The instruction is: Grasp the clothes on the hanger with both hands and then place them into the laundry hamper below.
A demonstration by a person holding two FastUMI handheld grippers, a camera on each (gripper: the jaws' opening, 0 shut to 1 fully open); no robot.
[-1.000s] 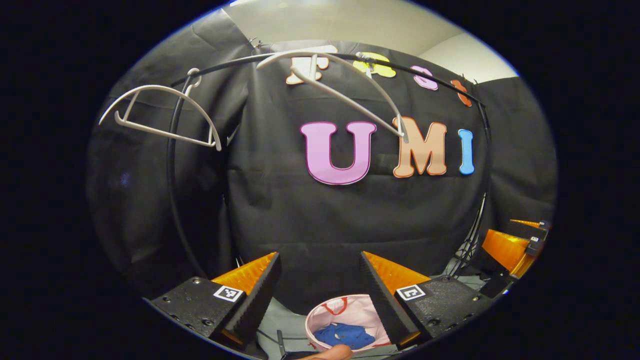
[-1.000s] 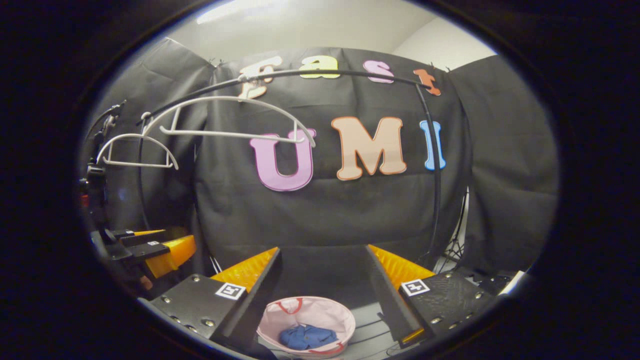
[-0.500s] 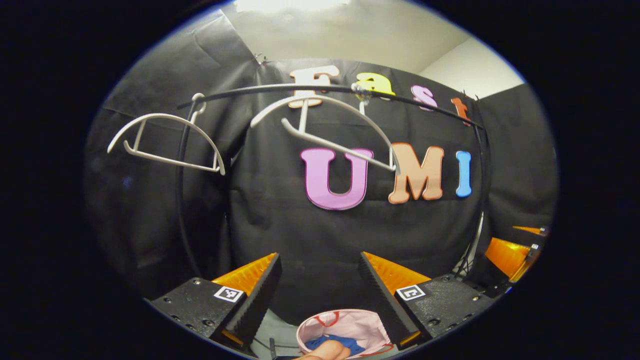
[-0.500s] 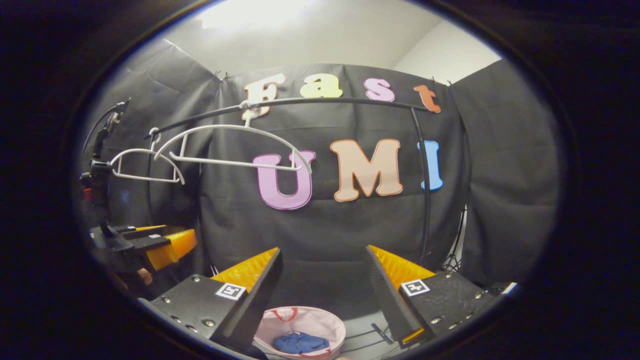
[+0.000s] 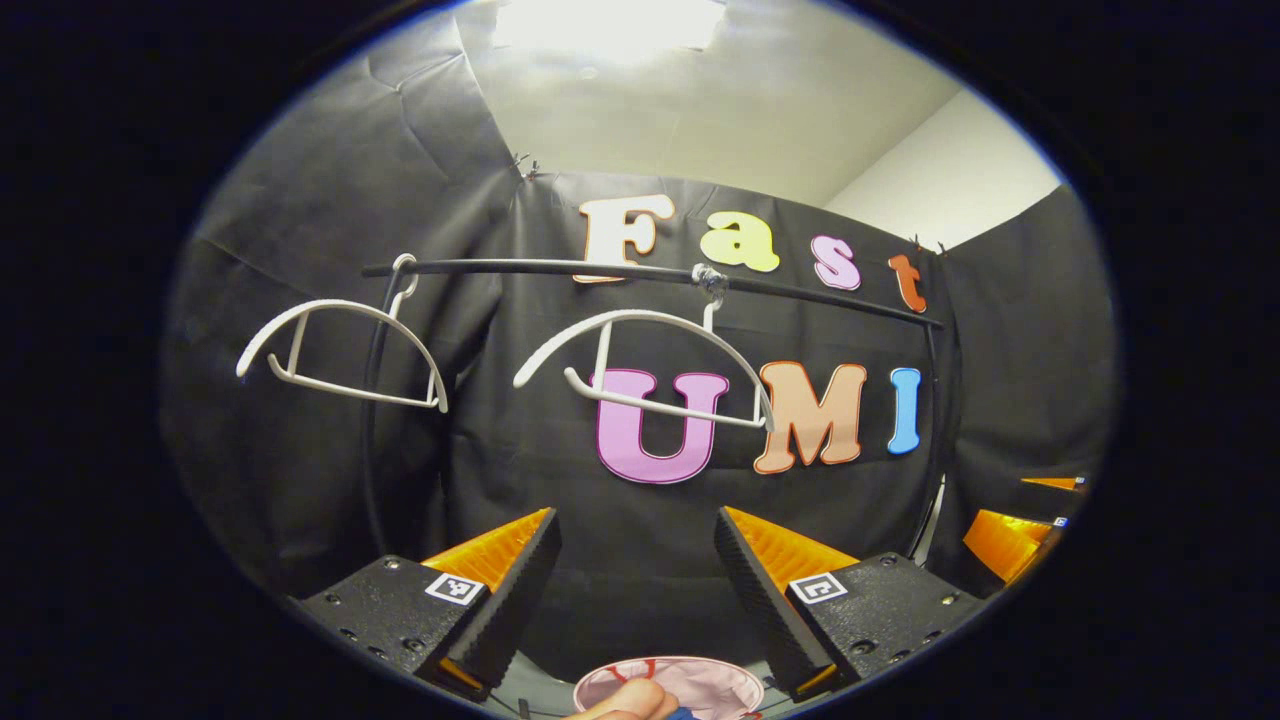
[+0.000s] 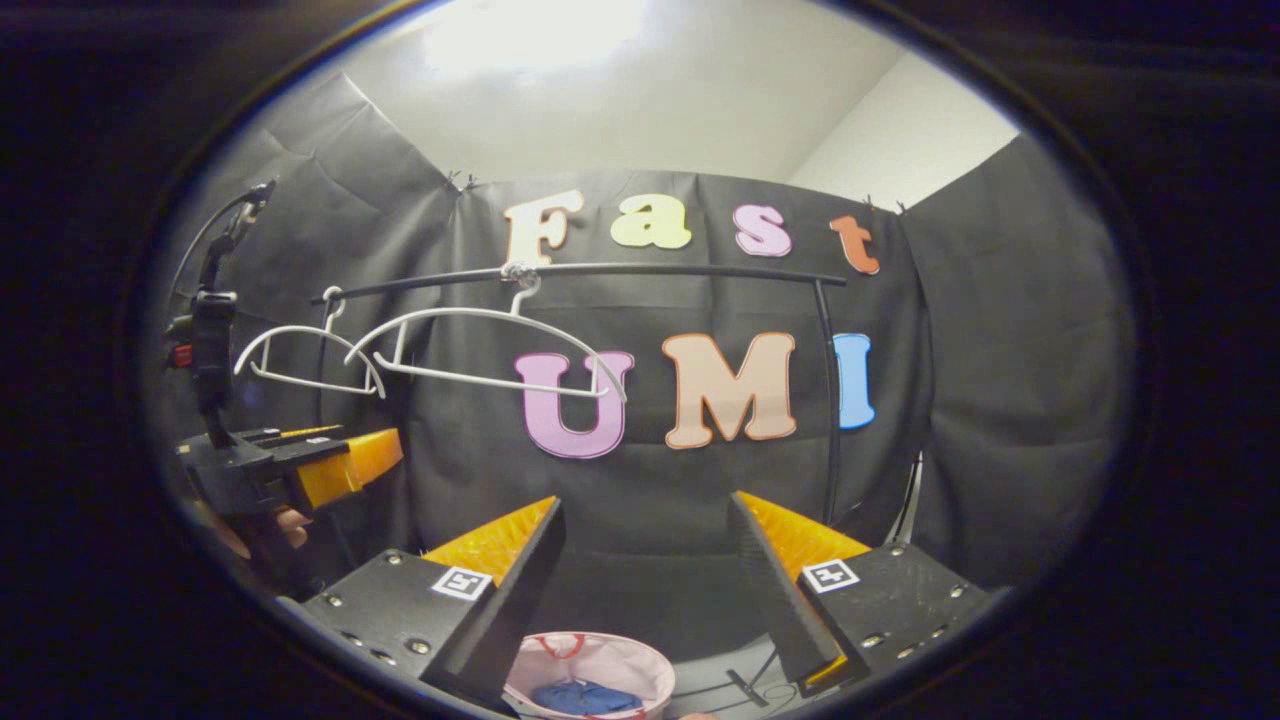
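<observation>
Two bare white hangers [image 5: 645, 365] [image 5: 340, 350] hang on the black rail [image 5: 650, 275]; in the right gripper view they are the hangers [image 6: 490, 350] [image 6: 305, 358] under the rail [image 6: 600, 272]. A pink laundry hamper [image 6: 590, 680] stands on the floor below, with a blue garment [image 6: 585, 697] lying inside. Its rim [image 5: 690, 680] peeks between my left fingers, partly behind a fingertip of a hand [image 5: 620, 702]. My left gripper [image 5: 637, 570] is open and holds nothing. My right gripper [image 6: 645, 575] is open too. The left gripper [image 6: 300, 470] also appears at the left of the right gripper view.
The rail's upright posts [image 6: 828, 400] [image 5: 372, 420] stand in front of the black cloth wall. A dark stand with a device [image 6: 210, 330] rises at the far left of the right gripper view. Grey floor lies around the hamper.
Both views have tilted upward: the rail and hangers sit lower in frame and the hamper has slid toward the bottom edge. The nearer hanger has swung to hang more level. Both grippers stay open.
</observation>
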